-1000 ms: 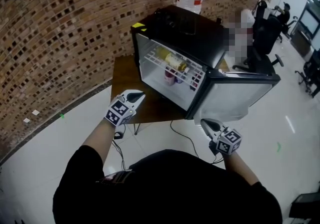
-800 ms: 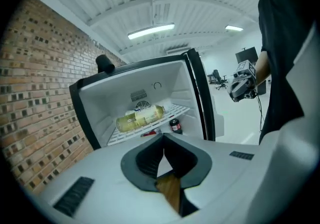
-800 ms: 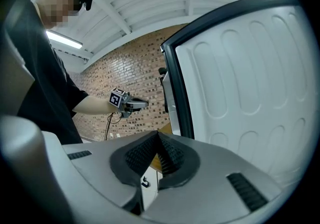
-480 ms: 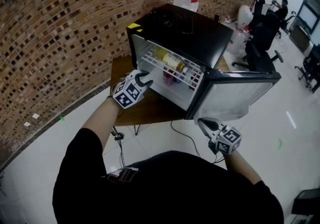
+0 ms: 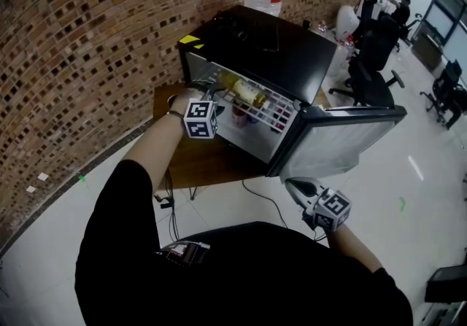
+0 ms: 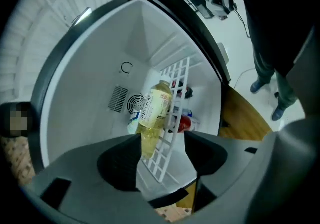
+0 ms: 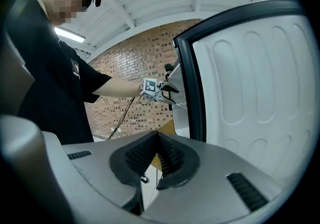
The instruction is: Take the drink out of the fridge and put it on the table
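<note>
Jaws on the left gripper have just been opening, nothing between them yet; the drink bottle lies just ahead on the fridge shelf, so straddle its body squarely before closing.

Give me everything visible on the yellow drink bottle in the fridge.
The bottle is clear plastic holding pale yellow liquid, with a white printed label around its middle. It lies on its side on the white wire shelf in the open fridge. The left gripper, whose jaws have just been opening, faces it without gripping it.
</note>
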Tool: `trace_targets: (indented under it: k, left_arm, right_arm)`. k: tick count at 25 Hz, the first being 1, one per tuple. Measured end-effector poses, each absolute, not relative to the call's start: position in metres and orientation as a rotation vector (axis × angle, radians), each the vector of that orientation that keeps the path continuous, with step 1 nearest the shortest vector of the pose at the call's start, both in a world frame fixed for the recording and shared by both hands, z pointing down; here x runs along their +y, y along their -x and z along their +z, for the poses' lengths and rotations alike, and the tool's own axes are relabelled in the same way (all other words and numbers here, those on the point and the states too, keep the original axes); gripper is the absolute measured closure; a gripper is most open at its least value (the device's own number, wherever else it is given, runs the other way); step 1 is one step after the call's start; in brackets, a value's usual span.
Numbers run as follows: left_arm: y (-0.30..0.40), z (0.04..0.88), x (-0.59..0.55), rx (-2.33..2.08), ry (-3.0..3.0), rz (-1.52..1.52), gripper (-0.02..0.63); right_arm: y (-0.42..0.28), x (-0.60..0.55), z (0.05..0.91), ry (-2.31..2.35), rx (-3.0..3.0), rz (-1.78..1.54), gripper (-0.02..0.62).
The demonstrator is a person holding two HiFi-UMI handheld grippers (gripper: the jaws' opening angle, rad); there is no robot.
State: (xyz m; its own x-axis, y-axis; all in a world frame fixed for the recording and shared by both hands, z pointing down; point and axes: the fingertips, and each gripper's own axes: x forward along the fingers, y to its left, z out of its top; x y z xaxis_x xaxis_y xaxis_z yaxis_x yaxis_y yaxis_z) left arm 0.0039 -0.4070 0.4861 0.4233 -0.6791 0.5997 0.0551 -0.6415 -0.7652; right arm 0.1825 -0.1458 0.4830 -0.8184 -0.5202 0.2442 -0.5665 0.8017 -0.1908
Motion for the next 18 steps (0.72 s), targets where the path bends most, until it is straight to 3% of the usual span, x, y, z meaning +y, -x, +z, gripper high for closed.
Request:
trace_targets:
  k: [5,7,18]
  left_arm:
    - [-0.015,0.492,-0.436,0.450,1.836,-1.328,0.337]
    - [-0.020,0.495,-0.446,0.423,1.811,-1.350,0.299]
    - [-0.048,0.512,-0.470,0.267,1.672,-1.495,0.302]
  right_arm:
    - [-0.199,-0.144,0.486,-0.937,-2.776,0.391,0.584]
    - [-0.208,-0.144,0.486,-0.976,-2.757,0.408,0.584]
    - [-0.255,-0.141,0.490,-1.090,-2.711,0.431,0.584]
